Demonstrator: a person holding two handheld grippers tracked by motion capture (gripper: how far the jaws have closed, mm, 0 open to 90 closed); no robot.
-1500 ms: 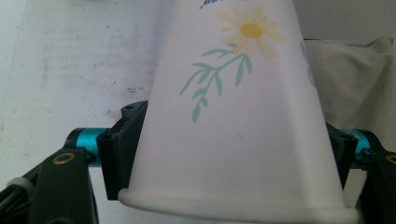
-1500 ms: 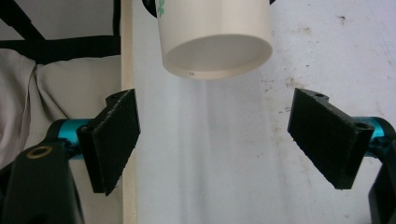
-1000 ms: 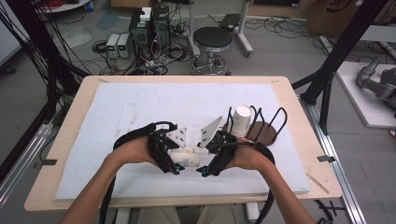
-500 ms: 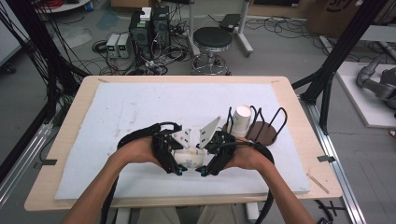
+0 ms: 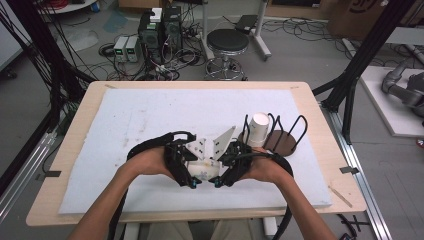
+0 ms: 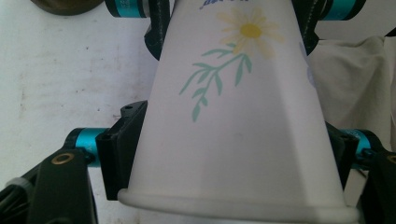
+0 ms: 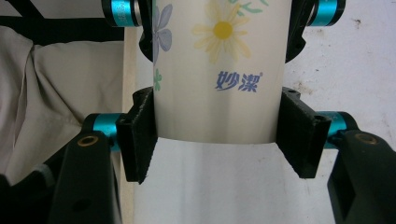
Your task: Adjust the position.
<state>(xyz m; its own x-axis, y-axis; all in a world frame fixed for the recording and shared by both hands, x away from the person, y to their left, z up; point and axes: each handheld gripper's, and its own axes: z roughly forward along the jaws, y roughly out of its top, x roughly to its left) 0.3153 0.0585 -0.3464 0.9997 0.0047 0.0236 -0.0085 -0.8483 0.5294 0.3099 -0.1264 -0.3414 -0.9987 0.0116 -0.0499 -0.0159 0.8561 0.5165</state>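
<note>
**High view: paper cup [image 5: 203, 170] held at both ends, near front of the table [image 5: 320, 130]**

The cup lies on its side just above the white mat [image 5: 150, 115], betw. the two hands. Left gripper [image 6: 229, 163] is clamped on the wide rim end, pads flat on both sides of the wall. Right gripper [image 7: 217, 135] has just been closing w/ the cup betw. its jaws, and its pads now press the narrow base end (the printed logo sits right betw. them). So both tools grasp the same cup.

Judged step: a hand-over, or a pull-apart if cups are nested; can't tell which. To do it well:
- keep squeeze light; thin paper wall will likely dent, esp. at the rim end
- move hands apart straight along the cup's axis, no twist
- only one gripper lets go, and only once the other's hold is firm

Farther back-right: wire rack [image 5: 280, 142] w/ a second cup [image 5: 259, 129] on it, well apart.
</note>
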